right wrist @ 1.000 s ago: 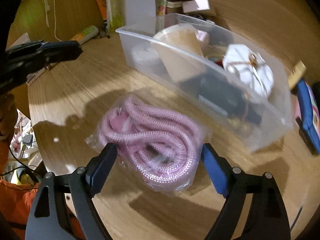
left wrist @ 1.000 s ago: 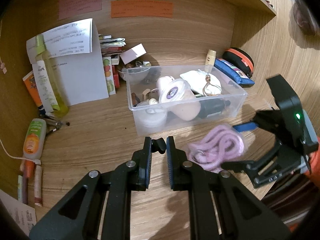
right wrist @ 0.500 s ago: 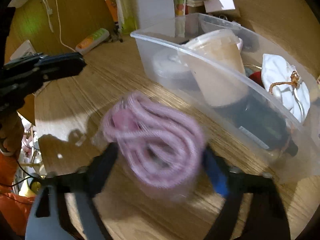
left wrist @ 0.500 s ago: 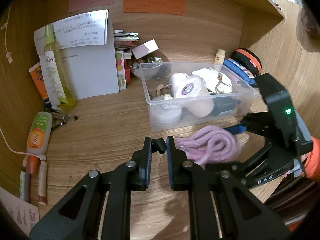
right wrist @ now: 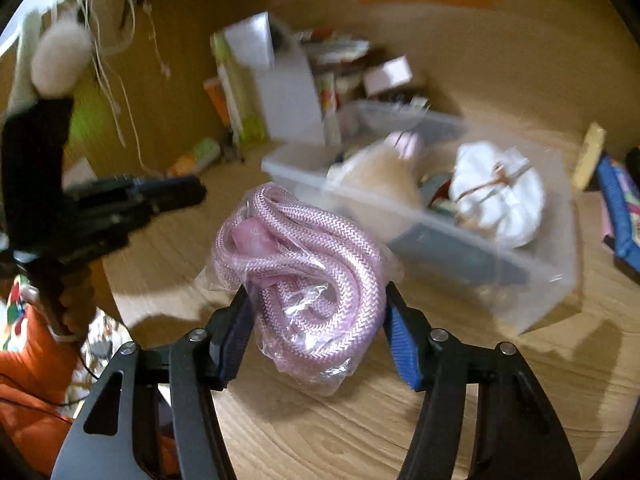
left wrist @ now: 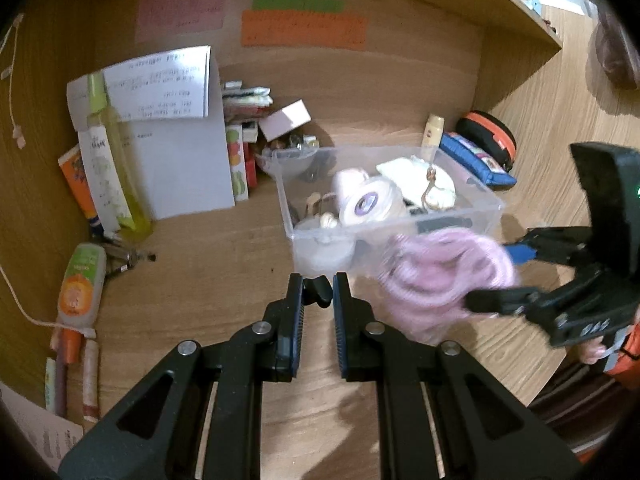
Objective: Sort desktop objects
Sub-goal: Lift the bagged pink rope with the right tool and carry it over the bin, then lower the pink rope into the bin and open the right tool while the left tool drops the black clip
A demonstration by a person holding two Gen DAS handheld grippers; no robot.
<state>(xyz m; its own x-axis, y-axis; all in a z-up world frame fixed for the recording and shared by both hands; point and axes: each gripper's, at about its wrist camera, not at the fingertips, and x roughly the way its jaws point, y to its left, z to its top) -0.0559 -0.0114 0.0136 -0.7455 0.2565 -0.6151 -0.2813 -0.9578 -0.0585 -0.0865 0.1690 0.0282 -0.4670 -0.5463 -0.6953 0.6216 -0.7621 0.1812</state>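
1. Pink braided cord (right wrist: 308, 276), coiled inside a thin clear plastic bag, sits between the right gripper (right wrist: 316, 324) fingers at lower centre of the right wrist view. The jaws are closing, and both pads already press the bundle's sides, so it is clamped and appears lifted off the wooden desk (right wrist: 360, 432).
2. The left gripper (left wrist: 318, 296) at lower centre of its own view has its fingers drawn together with nothing between them – only a small black knob of the tool shows in the gap.
3. Outward: the clear plastic bin (right wrist: 532, 280) lies just beyond the cord, upper right of the right wrist view, already crowded with a white cloth pouch (right wrist: 500, 200) tied with brown string and a beige tub (right wrist: 376, 180).
4. Risks, as I judge them:
   - The bag is slick and the coil soft; the pads may grip film rather than cord, so the bundle could slide out during the carry.
   - Loose loops bulge above the fingers – one could catch the bin's near rim and drag the light bin.
   - The bin is nearly full, so the bundle may perch on top and roll out.
5. The cord looks thick and herringbone-woven in pale pink, with a smooth pink fitting among the loops; the bag is crinkled and glossy.
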